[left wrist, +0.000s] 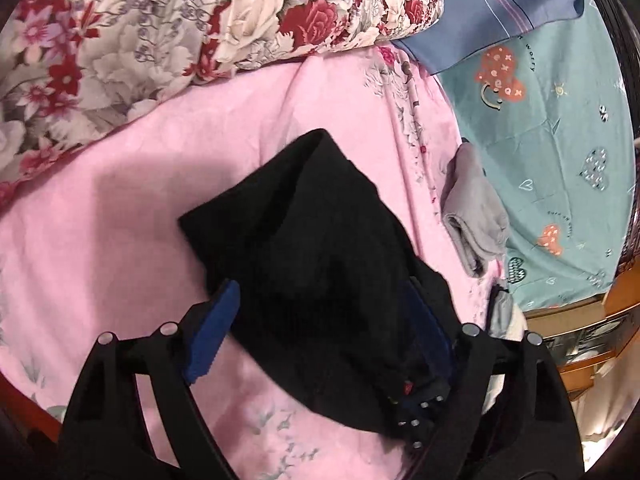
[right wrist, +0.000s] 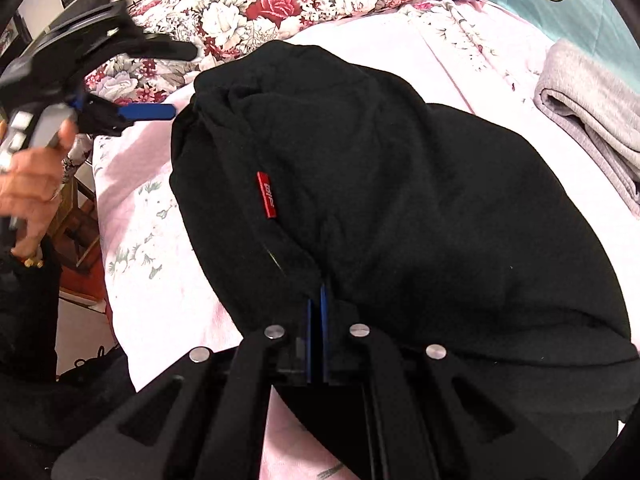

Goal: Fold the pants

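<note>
So this is all on a bed with a pink sheet (left wrist: pixel 120 208), smooth and a bit shiny, faint flower print along the edges.

Nearest thing is the right tool (right wrist: pixel 318 300): its blue pads are pressed together on the near edge of the pants (right wrist: pixel 400 208), pinching the fabric. The pants are black, thick and fleecy-looking, bunched into a rounded lump in the middle of the sheet, with a small red tag (right wrist: pixel 267 194) showing on top. The left tool (left wrist: pixel 320 328) hangs over the left side of the pile with its fingers spread wide apart, gripping nothing.

Off to the right, near the pants but not touching, sits a folded grey garment (left wrist: pixel 472 216), soft knit. Beyond that there's a teal sheet with hearts (left wrist: pixel 560 128), a blue pillow (left wrist: pixel 500 4), and a puffy floral quilt (left wrist: pixel 160 36) in red and white at the back.

What could go wrong, I'd guess: the fabric is thick and layered, so the right pinch may only have one layer, and the fold would drag crooked. The slick sheet could also let the whole lump slide instead of unfolding.
</note>
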